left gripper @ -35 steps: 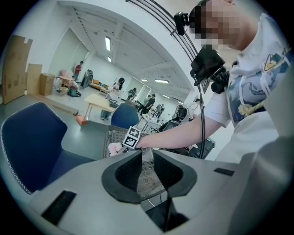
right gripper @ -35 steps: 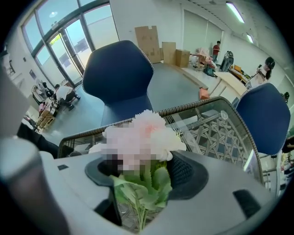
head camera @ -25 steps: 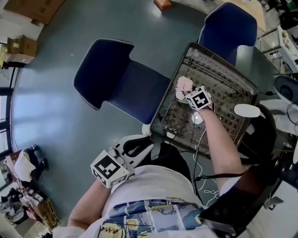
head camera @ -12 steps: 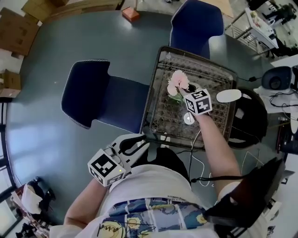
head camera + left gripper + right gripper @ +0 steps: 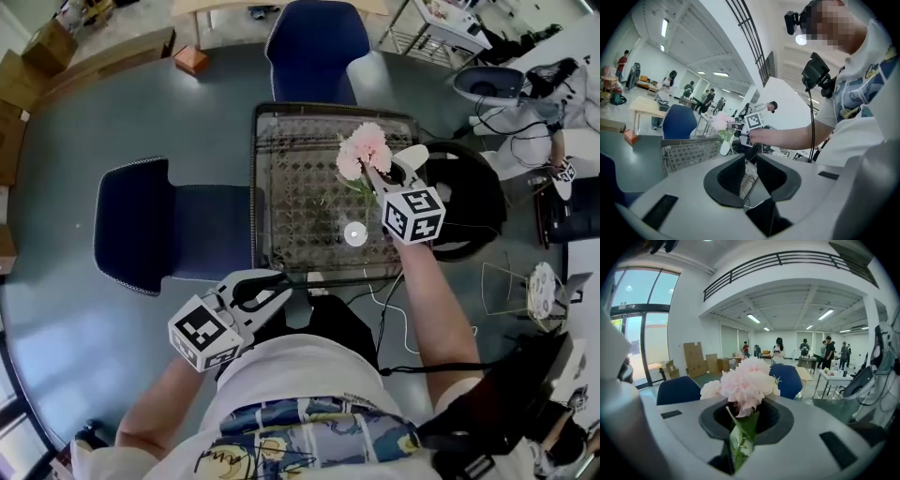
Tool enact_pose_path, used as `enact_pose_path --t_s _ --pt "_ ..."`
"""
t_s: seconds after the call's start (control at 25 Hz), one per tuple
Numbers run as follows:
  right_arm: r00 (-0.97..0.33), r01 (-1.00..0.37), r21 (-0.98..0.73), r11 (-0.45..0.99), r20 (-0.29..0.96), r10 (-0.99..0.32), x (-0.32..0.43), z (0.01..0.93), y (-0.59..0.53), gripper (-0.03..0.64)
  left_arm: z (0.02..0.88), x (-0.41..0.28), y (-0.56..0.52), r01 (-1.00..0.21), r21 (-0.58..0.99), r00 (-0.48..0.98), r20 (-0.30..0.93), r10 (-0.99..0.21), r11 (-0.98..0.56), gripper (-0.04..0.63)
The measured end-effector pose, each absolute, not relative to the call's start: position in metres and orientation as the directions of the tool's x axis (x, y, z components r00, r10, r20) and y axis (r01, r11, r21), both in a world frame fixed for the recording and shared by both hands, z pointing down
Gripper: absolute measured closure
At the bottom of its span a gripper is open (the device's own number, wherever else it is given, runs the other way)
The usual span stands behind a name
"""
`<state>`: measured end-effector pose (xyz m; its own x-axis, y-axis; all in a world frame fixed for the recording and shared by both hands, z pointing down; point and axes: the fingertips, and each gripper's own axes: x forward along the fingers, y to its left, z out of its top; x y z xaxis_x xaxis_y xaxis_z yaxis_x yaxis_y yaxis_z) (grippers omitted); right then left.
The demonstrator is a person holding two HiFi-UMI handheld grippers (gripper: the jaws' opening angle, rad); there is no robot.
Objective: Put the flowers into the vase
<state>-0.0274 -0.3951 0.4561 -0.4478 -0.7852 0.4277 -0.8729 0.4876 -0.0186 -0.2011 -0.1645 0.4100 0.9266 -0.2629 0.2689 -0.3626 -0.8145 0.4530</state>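
Observation:
A bunch of pale pink flowers (image 5: 364, 150) with green leaves is held up over the right part of the wire-mesh table (image 5: 291, 202). My right gripper (image 5: 377, 180) is shut on its stems; in the right gripper view the blooms (image 5: 745, 380) stand just beyond the jaws and a leaf hangs between them. A white vase (image 5: 413, 157) stands at the table's right edge, close beside the flowers. In the left gripper view the vase (image 5: 724, 148) sits under the bouquet (image 5: 721, 123). My left gripper (image 5: 274, 284) hovers at the table's near edge, its jaws a little apart and holding nothing.
One blue chair (image 5: 159, 220) stands left of the table and another (image 5: 314, 42) behind it. A black round seat (image 5: 472, 202) is on the right. A small white disc (image 5: 355, 234) lies on the mesh. Cables hang off the near edge. People stand far off.
My right gripper has lifted the flowers up from low over the mesh and toward the vase. My left gripper has risen slightly near the table's front edge.

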Motion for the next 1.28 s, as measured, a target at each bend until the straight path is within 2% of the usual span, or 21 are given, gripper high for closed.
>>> enact_pose_path --t_s 0.28,0.56,1.04,1.28 --pt "-0.345 -0.938 -0.055 0.342 0.224 -0.912 0.075 0.361 -0.412 0.549 0.37 -0.153 -0.182 -0.347 0.45 0.93 0.274 -0.243 -0.822 0.534" --pt "-0.289 -0.957 -0.048 0.288 0.02 -0.957 0.157 0.345 -0.418 0.552 0.397 -0.092 -0.177 -0.375 0.42 0.921 0.269 -0.281 -0.827 0.534" --pt "-0.296 -0.949 -0.078 0.307 -0.125 -0.947 0.224 0.338 -0.459 0.552 0.4 -0.03 -0.188 -0.474 0.388 0.873 0.325 -0.364 -0.791 0.534" --pt "-0.321 -0.942 -0.06 0.331 -0.136 -0.937 0.242 0.36 -0.476 0.557 0.405 0.001 -0.193 -0.501 0.388 0.859 0.33 -0.391 -0.773 0.534"
